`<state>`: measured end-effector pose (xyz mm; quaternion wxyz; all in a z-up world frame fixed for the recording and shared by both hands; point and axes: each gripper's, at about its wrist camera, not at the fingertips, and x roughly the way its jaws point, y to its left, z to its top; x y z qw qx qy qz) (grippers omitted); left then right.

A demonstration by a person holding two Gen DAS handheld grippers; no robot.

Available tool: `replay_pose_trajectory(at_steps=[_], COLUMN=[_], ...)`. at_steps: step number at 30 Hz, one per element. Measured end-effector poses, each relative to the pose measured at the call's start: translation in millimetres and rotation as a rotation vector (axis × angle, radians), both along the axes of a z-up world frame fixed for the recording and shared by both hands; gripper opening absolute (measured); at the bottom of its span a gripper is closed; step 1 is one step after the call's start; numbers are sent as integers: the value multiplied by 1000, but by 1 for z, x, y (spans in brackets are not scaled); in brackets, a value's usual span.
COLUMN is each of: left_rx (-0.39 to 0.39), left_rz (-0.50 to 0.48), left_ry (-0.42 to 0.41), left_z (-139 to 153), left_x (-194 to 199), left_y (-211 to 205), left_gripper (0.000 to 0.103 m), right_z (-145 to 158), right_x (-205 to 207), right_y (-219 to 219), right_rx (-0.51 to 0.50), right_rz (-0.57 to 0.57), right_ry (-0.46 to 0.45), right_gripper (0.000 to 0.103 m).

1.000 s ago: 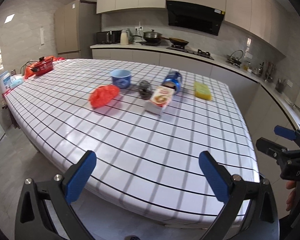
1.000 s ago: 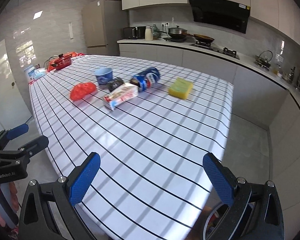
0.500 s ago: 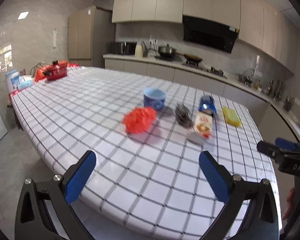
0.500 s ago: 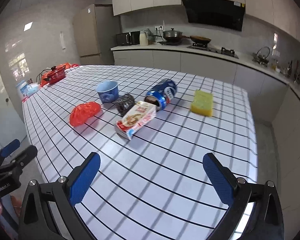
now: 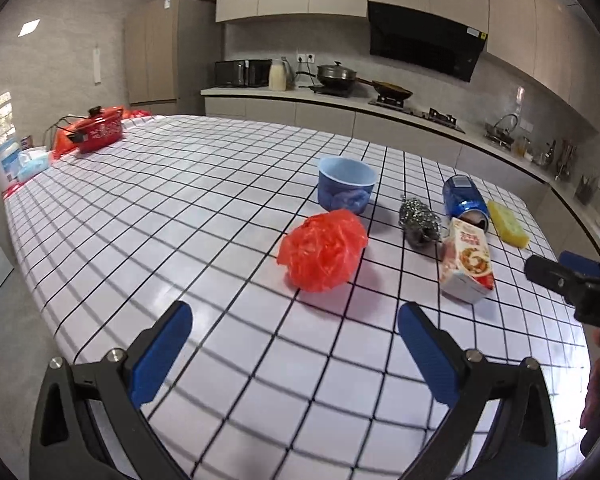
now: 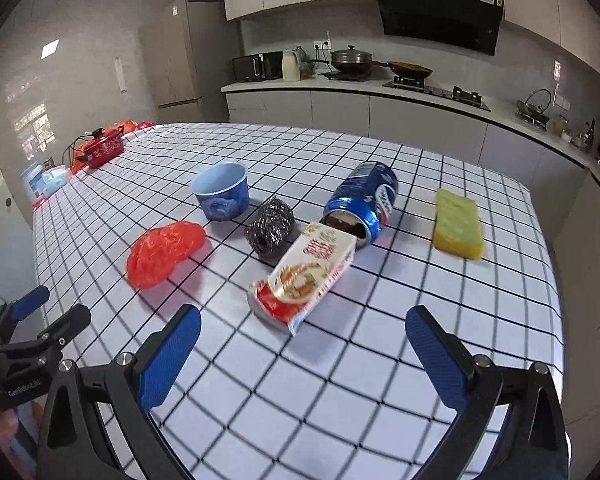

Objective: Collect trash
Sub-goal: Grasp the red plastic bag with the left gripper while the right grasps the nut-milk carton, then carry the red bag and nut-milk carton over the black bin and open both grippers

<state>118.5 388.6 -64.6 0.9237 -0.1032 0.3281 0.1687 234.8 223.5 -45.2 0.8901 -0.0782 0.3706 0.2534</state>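
Note:
On the checked tablecloth lie a crumpled red plastic bag, a blue paper cup, a steel wool scourer, a blue drink can on its side, a flattened snack carton and a yellow-green sponge. My left gripper is open and empty, just short of the red bag. My right gripper is open and empty, just short of the carton.
A red pot and tissue packs sit at the table's far left end. A kitchen counter with stove and pans runs along the back wall. The table's right edge drops off beyond the sponge.
Both grippers have moved forward over the table toward the items. The bag and carton now appear much larger and closer. Both stay open.

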Motion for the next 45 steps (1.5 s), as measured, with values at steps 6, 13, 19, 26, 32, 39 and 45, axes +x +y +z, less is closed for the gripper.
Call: replay_pose_trajectory(at_steps=[6, 13, 19, 26, 32, 39, 45], left_rx=[-35, -63, -70, -122, -141, -136, -116], left_rz=[-33, -82, -139, -197, -214, -210, -236], left_ry=[25, 52, 110, 114, 138, 86, 73], left_z=[-11, -19, -30, -36, -40, -27, -12], left_x=[31, 69, 98, 99, 106, 89, 75], left_y=[17, 31, 29, 24, 20, 11, -15], left_gripper=[103, 102, 101, 61, 58, 35, 35], right_z=[-22, -43, -62, -61, -67, -52, -32], right_x=[28, 67, 91, 78, 84, 67, 53], right_y=[29, 49, 51, 42, 45, 27, -1], right_rx=[-22, -39, -26, -37, -55, -22, -2], right_rz=[-9, -44, -56, -3, 15, 15, 7], right_ry=[49, 114, 182, 170, 192, 150, 115], right_gripper=[92, 80, 59, 52, 53, 52, 52])
